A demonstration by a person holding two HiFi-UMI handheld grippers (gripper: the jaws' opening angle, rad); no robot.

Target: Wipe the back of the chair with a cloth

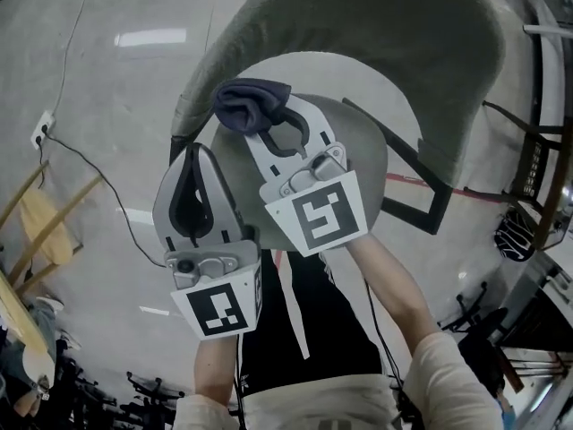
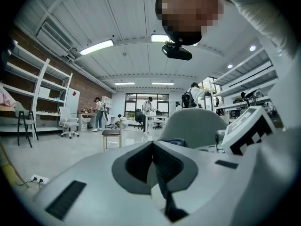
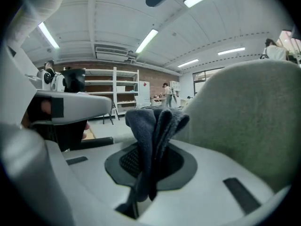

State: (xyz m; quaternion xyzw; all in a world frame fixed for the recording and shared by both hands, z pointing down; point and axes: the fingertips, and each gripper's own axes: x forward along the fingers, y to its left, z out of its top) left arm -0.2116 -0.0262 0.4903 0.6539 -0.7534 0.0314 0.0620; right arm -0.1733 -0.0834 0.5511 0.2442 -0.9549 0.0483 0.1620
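Observation:
The chair's grey-green curved back (image 1: pixel 376 25) arcs across the top of the head view, with its round seat (image 1: pixel 363 150) below it. My right gripper (image 1: pixel 269 119) is shut on a dark blue cloth (image 1: pixel 251 104), bunched at the jaw tips close to the back's left end. In the right gripper view the cloth (image 3: pixel 153 126) sticks up from between the jaws of the right gripper (image 3: pixel 150 145), and the chair back (image 3: pixel 249 117) fills the right side. My left gripper (image 1: pixel 192 168) is lower left of it, shut and empty. Its view shows the chair back (image 2: pixel 193 126) beyond the left gripper (image 2: pixel 153 147).
A black cable (image 1: pixel 98 177) runs over the floor from a socket (image 1: pixel 42 131). A wooden frame (image 1: pixel 45 222) stands at left and dark metal racks (image 1: pixel 537 150) at right. Farther off are a stool (image 2: pixel 111 134), an office chair (image 2: pixel 69 121), shelving (image 2: pixel 33 93) and people (image 2: pixel 148 106).

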